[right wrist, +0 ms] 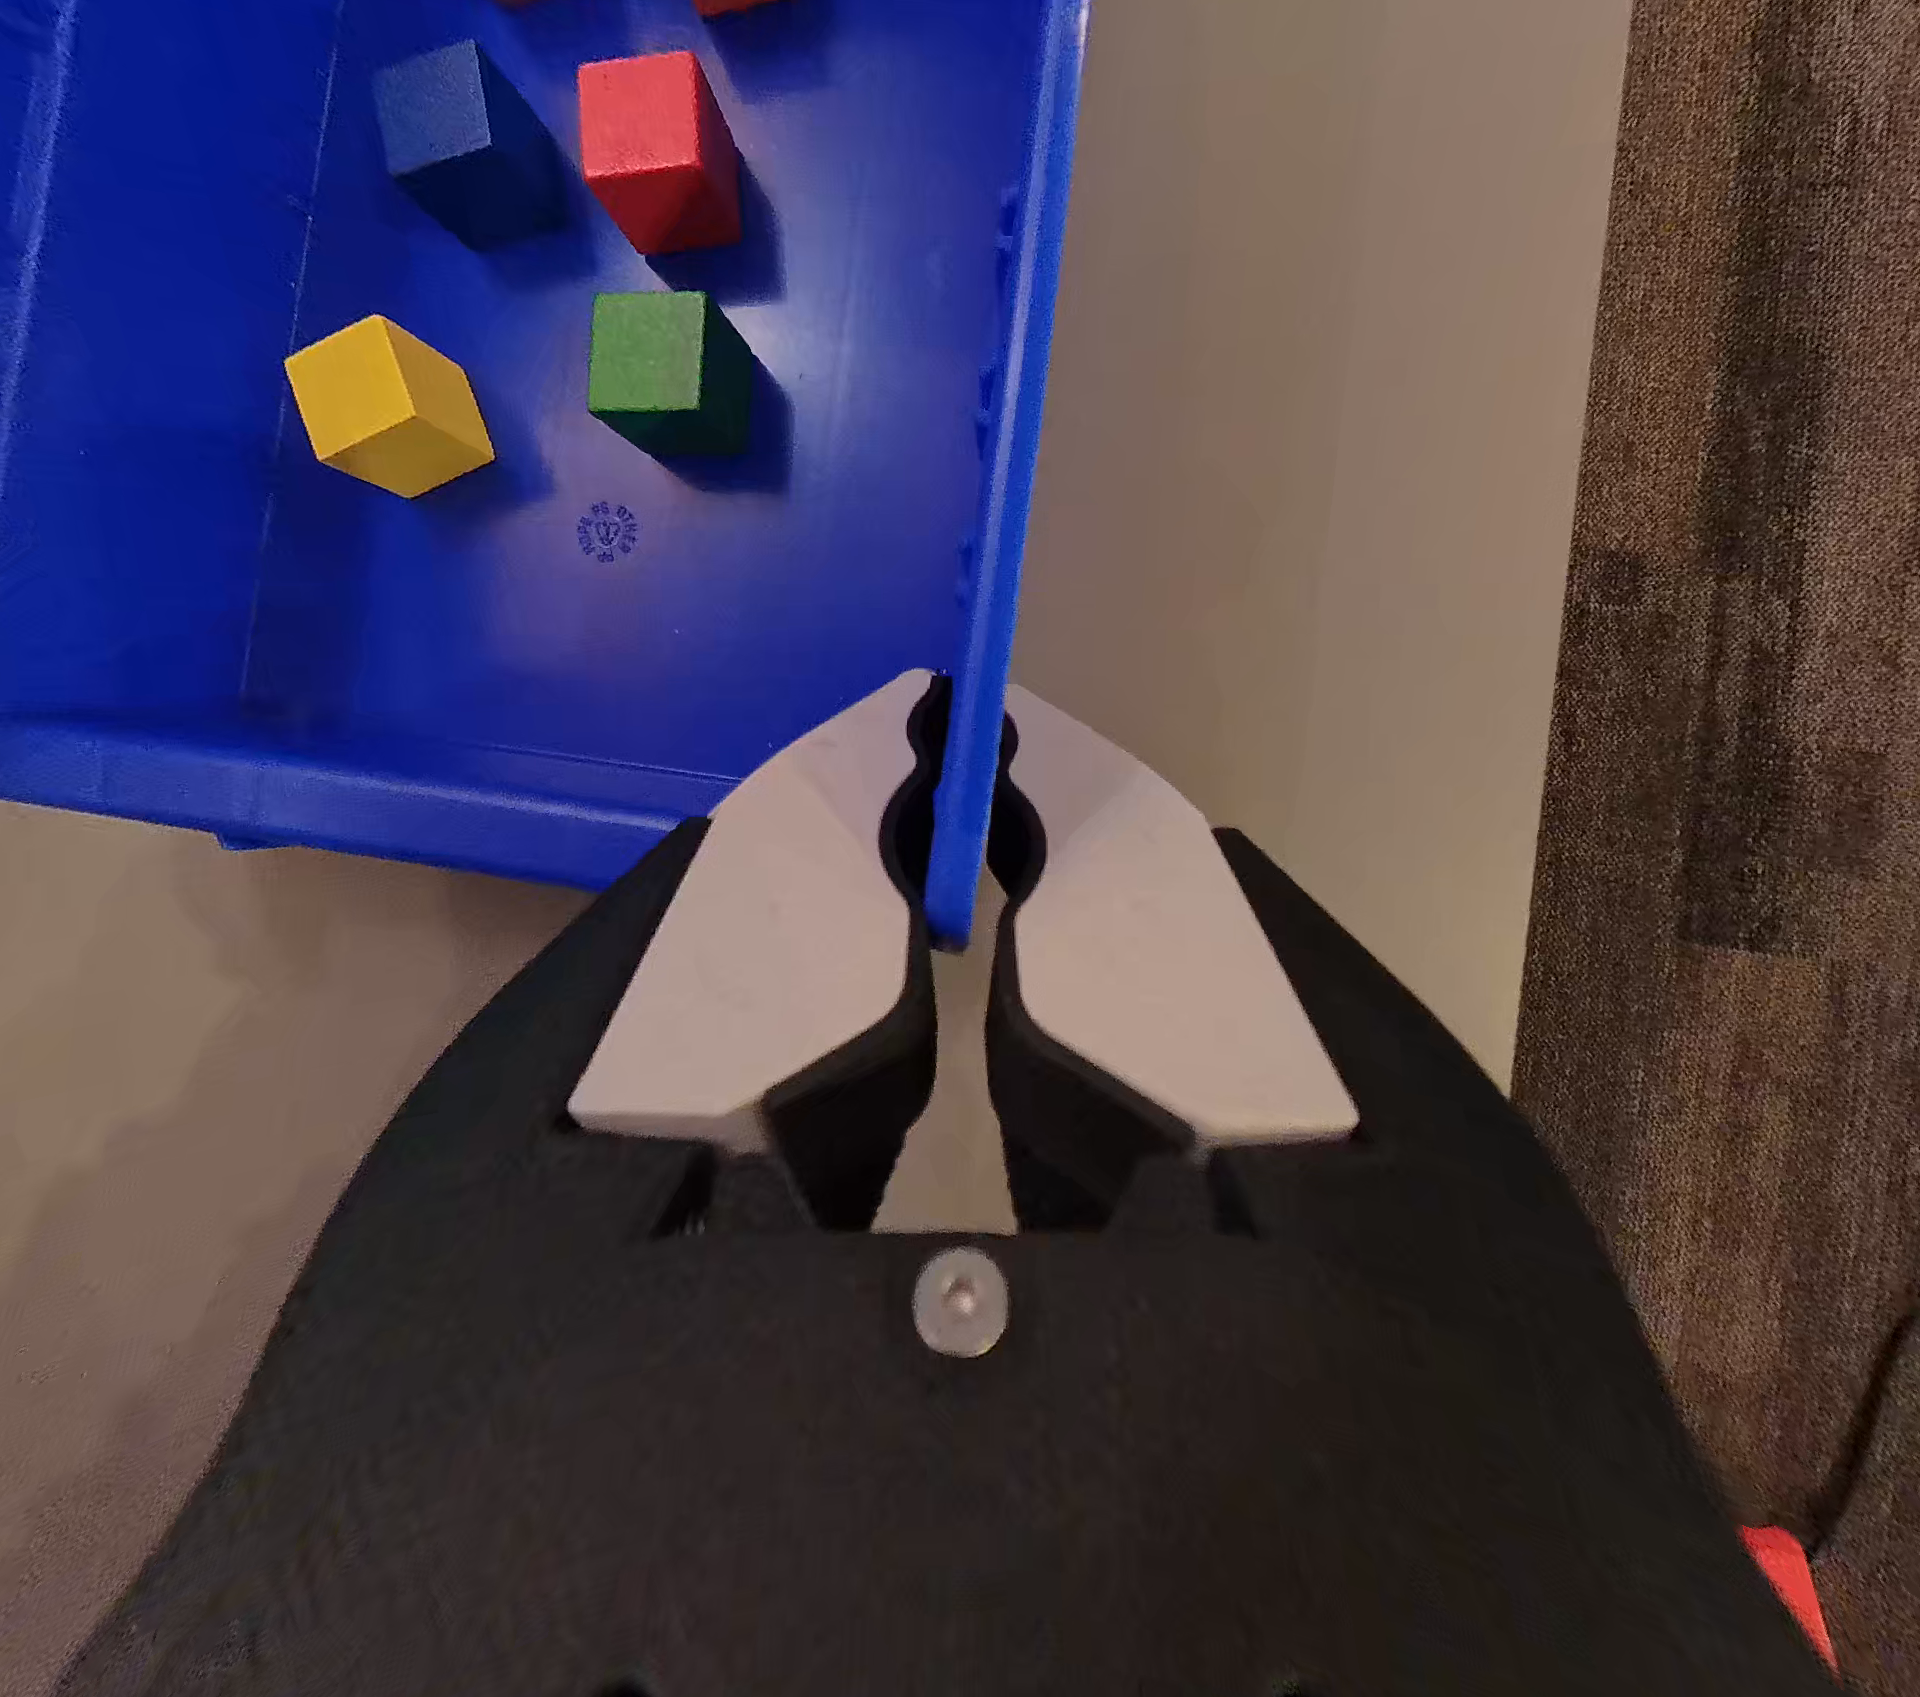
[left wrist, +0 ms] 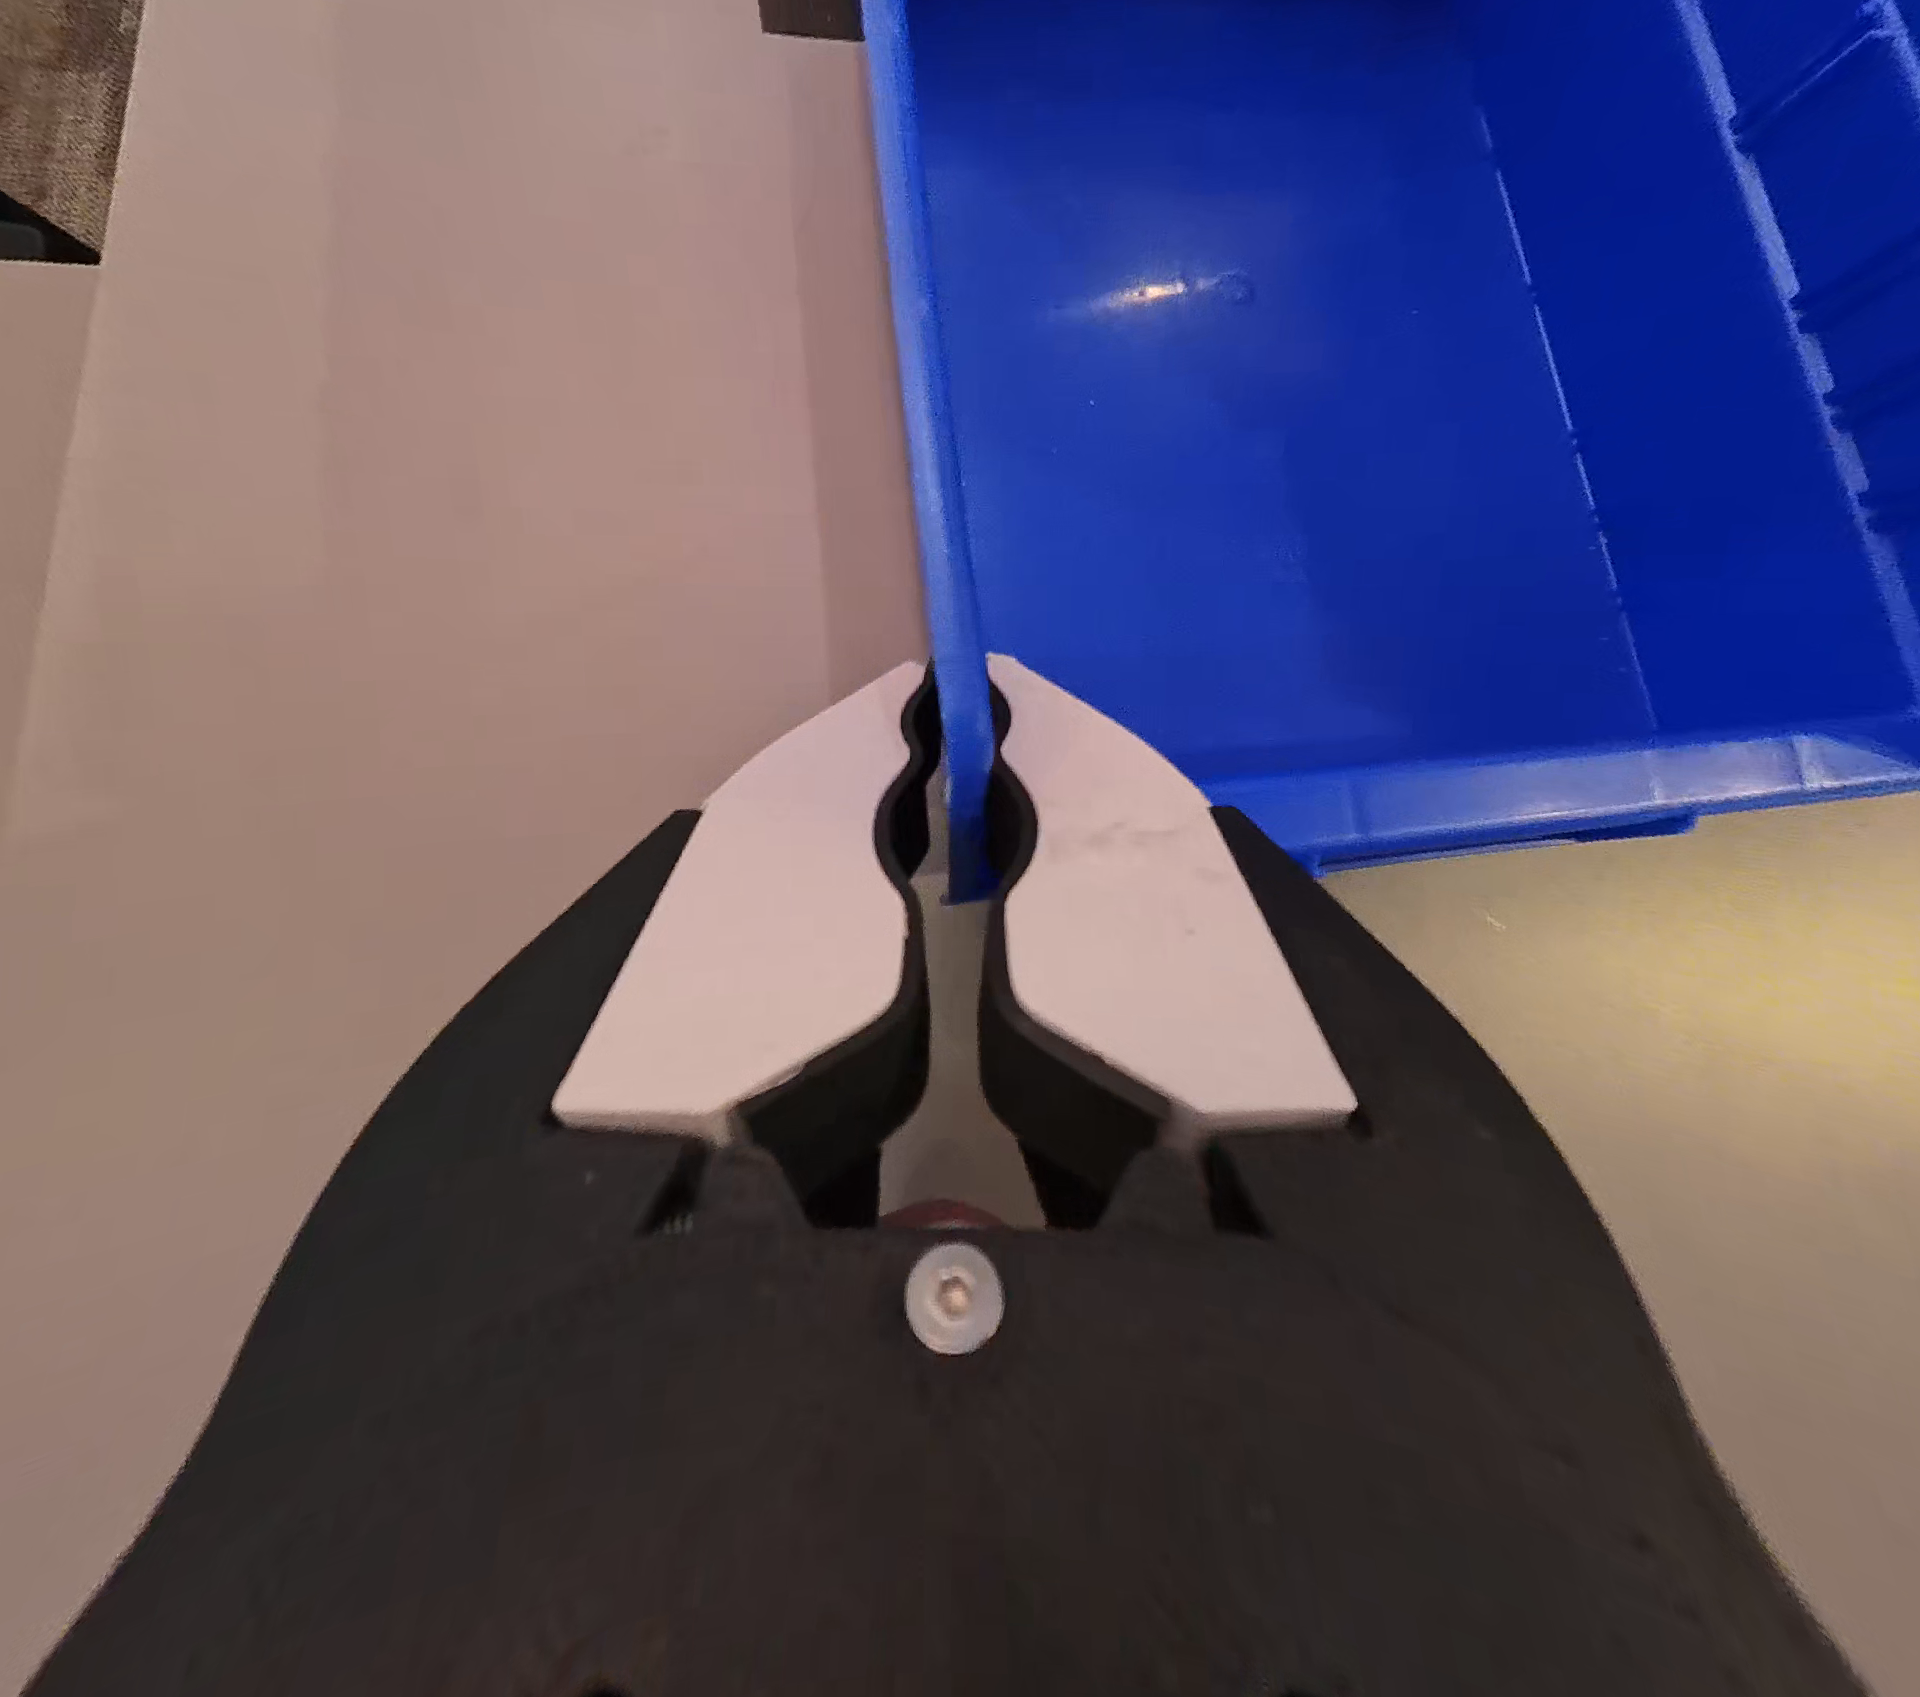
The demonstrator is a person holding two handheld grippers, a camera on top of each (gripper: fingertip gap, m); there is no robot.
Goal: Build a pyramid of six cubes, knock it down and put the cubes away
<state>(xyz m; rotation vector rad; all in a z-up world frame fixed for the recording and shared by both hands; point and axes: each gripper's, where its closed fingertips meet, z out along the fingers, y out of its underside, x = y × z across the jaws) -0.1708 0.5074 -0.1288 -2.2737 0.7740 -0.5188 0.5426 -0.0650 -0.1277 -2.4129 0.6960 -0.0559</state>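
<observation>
you find six cubes [right wrist: 644,151] inside the bin [right wrist: 156,608], toward its right wall. the bin rests on the table [left wrist: 416,400]; carpet [right wrist: 1766,504] lies right of the bin.

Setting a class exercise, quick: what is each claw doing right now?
Left claw: closed on the bin wall.
Right claw: closed on the bin's opposite wall.

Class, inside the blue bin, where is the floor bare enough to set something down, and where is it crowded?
Bare: the bin floor by its left wall, and the near strip before the yellow cube. Crowded: the six cubes toward the right wall.
</observation>
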